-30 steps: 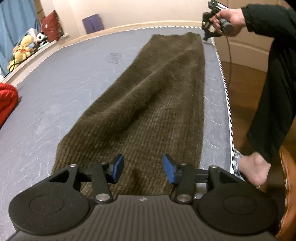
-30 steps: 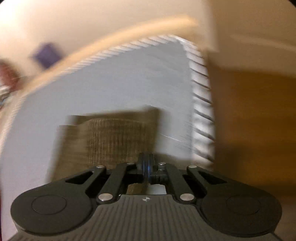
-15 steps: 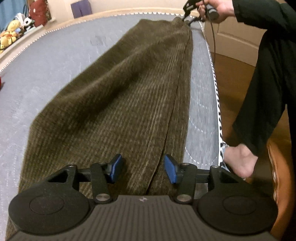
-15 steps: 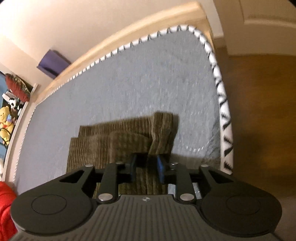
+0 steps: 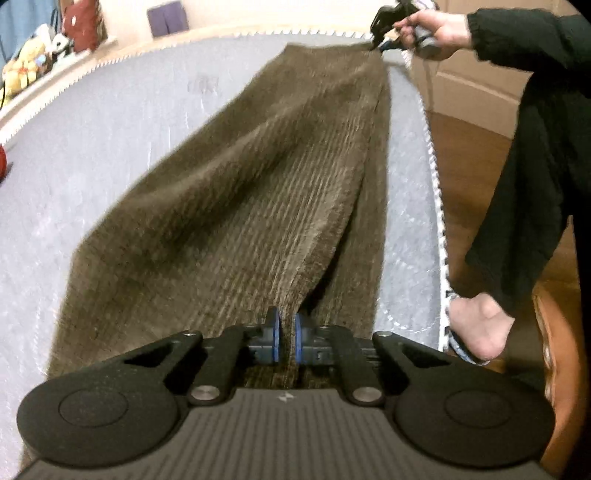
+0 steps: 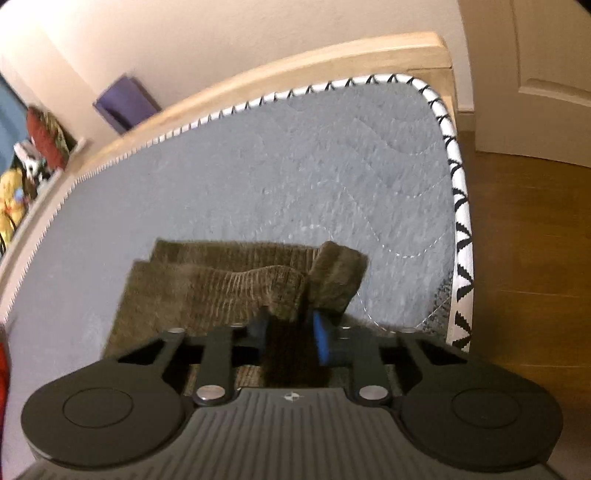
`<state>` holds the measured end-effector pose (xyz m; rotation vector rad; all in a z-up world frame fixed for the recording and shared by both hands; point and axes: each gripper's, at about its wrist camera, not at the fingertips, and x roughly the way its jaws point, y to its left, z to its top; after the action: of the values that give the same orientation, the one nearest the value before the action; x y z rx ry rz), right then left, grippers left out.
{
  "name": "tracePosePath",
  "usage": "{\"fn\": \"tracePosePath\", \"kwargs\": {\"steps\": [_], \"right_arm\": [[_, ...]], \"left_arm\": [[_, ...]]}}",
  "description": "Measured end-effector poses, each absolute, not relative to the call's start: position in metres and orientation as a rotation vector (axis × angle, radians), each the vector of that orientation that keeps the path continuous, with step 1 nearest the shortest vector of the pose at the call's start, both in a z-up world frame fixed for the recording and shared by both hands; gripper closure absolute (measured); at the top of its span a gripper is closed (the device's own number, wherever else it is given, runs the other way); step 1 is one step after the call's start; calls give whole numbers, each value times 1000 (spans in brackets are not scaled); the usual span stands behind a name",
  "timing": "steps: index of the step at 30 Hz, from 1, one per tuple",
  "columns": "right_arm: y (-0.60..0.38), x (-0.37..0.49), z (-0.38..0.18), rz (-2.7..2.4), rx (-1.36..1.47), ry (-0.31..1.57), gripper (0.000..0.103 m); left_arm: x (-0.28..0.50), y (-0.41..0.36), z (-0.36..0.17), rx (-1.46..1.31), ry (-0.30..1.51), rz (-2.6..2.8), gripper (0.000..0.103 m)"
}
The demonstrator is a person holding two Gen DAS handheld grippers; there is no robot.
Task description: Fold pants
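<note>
The left gripper [image 5: 286, 338], whose jaws stood wide over the cloth half a second ago, now pinches a raised ridge of the brown corduroy pants [image 5: 236, 206] at the bottom centre of the left wrist view. The right gripper [image 6: 290, 334], low in its own frame, is closing its jaws on a bunched fold of the pants' other end, which has lifted since the earlier frame. The pants lie lengthwise along the right side of the grey mattress [image 5: 92, 147]. In the upper right of the left view the person's hand [image 5: 439, 27] hides most of the right gripper. The left view is blurred, and its edge cuts off the pants' lower left corner.
</note>
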<state>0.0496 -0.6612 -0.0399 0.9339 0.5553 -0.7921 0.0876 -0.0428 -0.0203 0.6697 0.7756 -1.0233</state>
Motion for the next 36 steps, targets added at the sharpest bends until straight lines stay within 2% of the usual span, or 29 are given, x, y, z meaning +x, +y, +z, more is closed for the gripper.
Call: {"fn": "tracePosePath", "kwargs": {"steps": [2,4,7,8,10,12,13,15,17,21,23,25,27,34,35,36], "right_arm": [[-655,44,-28,-849,881,506,96],[-653,39,-21,-894,856,475,97],[-659,39,-34,-932,864,552,96],[-660,39,-39,-943,866,570,96],[-656,43,-36,-948,816,593,92],[-649,44,-24,-970,754,571,85],[-646,43,-18,-984,731,545,83],[-641,40,-4,-992,698,488,72],[-635,40,5,-953,689,433,69],[-618,61,14,-746,727,414,65],[-602,80,16,-621,748,450,62],[-580,104,19,-454,765,497,55],[-555,128,17,-294,772,555,43],[-497,198,-20,-220,803,750,40],[-492,207,-26,-258,783,789,41],[-487,215,-30,-299,743,818,47]], "left_arm": [[84,-32,-3,619,771,-1067,96],[78,-23,3,586,796,-1142,96],[66,-34,-25,688,877,-1182,94],[64,-38,-34,742,885,-1156,90],[66,-38,-30,735,870,-1148,88],[76,-25,-7,608,826,-1131,65],[80,-17,2,558,793,-1116,62],[90,0,18,467,744,-1068,62],[102,10,20,425,754,-991,62],[124,7,-29,629,949,-751,62],[128,9,-36,623,971,-722,61],[135,16,-20,534,919,-694,61],[143,30,-3,424,877,-653,61],[163,87,15,267,810,-378,60],[162,95,18,259,801,-360,60],[161,97,20,255,793,-347,60]]}}
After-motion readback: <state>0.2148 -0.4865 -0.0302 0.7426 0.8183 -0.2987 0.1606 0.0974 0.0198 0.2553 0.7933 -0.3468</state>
